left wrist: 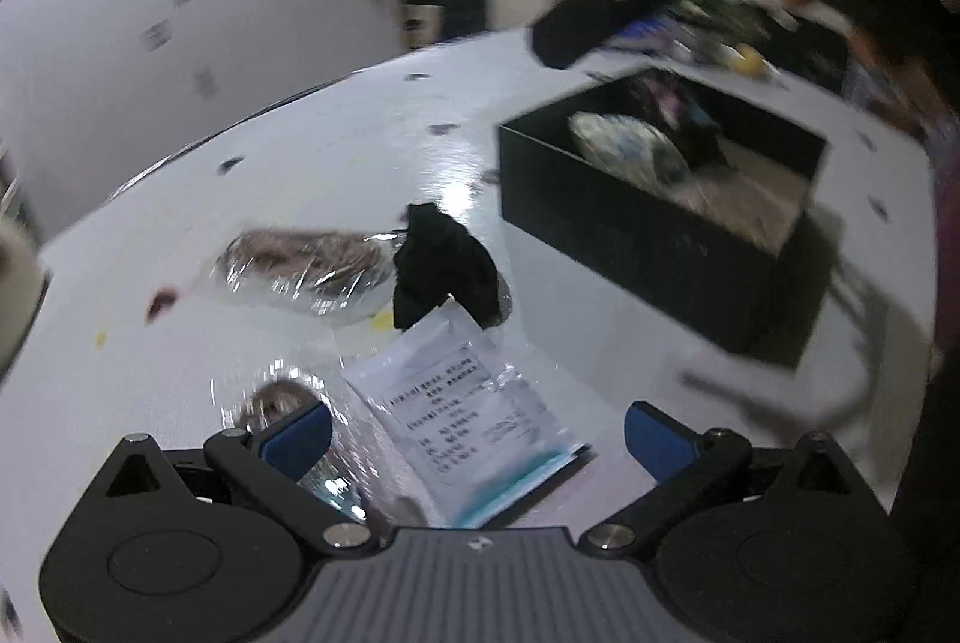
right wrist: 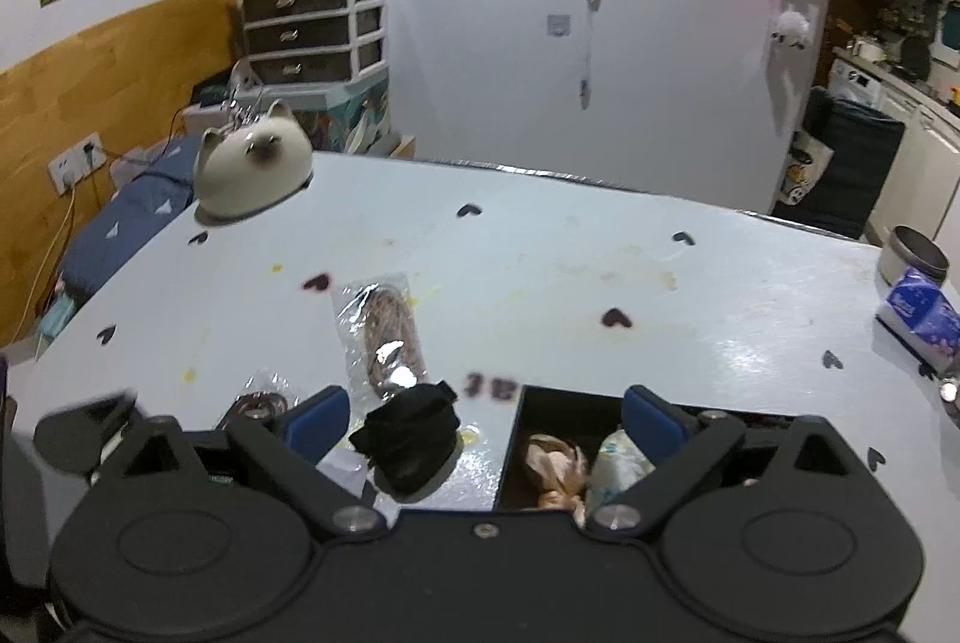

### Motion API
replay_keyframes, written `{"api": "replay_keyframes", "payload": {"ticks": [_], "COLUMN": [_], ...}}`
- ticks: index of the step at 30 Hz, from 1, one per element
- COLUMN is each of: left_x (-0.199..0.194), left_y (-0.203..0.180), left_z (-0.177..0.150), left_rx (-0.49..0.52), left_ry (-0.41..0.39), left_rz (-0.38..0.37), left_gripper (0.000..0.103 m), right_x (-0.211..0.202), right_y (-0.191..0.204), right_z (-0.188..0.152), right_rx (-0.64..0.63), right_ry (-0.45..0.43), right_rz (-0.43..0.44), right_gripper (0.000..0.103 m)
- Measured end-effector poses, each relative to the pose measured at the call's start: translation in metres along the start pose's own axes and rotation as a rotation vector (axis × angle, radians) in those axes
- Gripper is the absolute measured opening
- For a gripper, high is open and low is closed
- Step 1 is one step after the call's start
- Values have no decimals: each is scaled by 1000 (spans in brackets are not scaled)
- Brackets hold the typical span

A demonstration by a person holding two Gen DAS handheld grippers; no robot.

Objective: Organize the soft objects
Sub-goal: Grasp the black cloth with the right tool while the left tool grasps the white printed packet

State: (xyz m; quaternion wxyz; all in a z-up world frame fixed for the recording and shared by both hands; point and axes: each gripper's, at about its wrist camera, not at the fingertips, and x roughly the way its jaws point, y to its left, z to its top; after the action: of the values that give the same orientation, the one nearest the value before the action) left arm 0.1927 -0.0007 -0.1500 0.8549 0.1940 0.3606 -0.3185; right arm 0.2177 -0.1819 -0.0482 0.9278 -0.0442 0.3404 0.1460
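While a cat-shaped figure [right wrist: 255,172] and tissue pack [right wrist: 918,313] sat at the table [right wrist: 540,271] edges, black cloth [right wrist: 411,439] lay beside the black box [right wrist: 510,454]; both the left gripper [left wrist: 477,433] and right gripper [right wrist: 486,418] gaped wide, holding nothing, the left one over a white packet [left wrist: 474,403].

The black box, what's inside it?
Inside the black box lie a white patterned bundle, something dark beside it, and a tan soft thing. Whatever is underneath them is covered.
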Motion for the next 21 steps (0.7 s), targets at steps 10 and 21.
{"api": "replay_keyframes", "payload": {"ticks": [10, 21], "left_x": [35, 62], "left_y": [22, 31], "left_z": [10, 19], "left_rx": [420, 426], "left_ry": [61, 95], "left_rz": [-211, -377], "left_gripper": [102, 94], "right_x": [28, 63], "right_y": [8, 14], "right_z": [12, 27], "right_rx": [-18, -24], "right_ry": [82, 183], "right_rz": [32, 28], "right_gripper": [93, 86]}}
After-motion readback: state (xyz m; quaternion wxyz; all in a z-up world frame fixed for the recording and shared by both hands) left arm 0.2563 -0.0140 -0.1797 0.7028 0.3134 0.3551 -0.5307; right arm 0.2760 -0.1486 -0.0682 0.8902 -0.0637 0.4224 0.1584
